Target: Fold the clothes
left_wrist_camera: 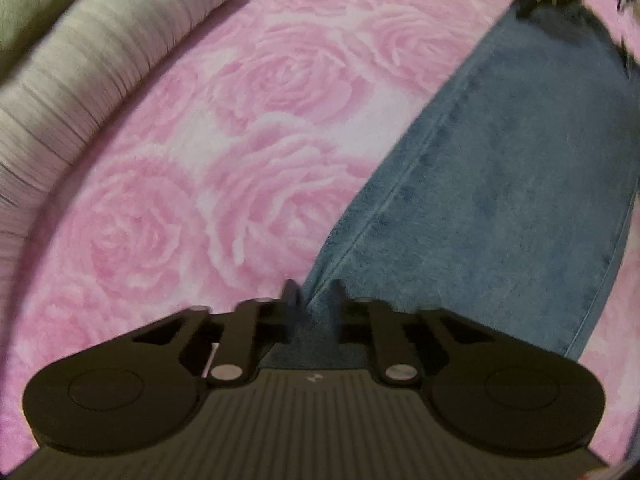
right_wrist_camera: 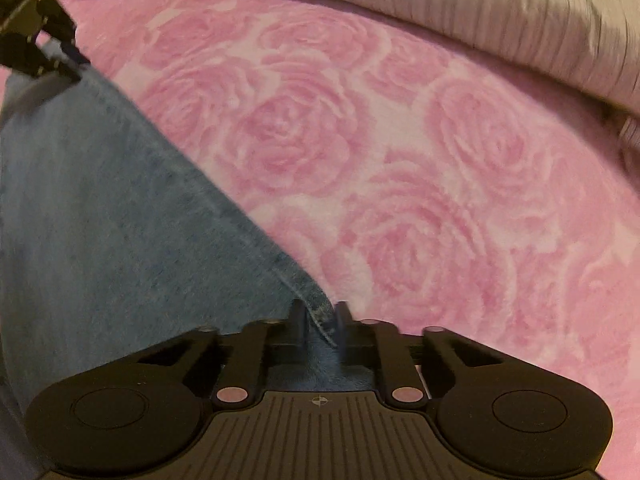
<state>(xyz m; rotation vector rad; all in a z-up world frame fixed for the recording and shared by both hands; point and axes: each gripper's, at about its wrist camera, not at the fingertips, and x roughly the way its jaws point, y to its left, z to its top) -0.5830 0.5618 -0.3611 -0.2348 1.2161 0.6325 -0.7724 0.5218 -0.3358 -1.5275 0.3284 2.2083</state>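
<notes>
Left gripper [left_wrist_camera: 315, 296] pinches the jeans [left_wrist_camera: 500, 184] edge at lower centre. Right gripper [right_wrist_camera: 320, 316] pinches the jeans hem likewise. Pink blanket [right_wrist_camera: 400, 160] lies beneath.

Both wrist views steeply down, close over shared jeans [left_wrist_camera: 500, 184] and blanket [right_wrist_camera: 440, 160].

I find no words or numbers to read anywhere. The ribbed body of my left tongs [left_wrist_camera: 314, 308] bears only a small pale logo mark, too blurred to make out. My right tongs [right_wrist_camera: 320, 322] carry a small crosshair sign there.
</notes>
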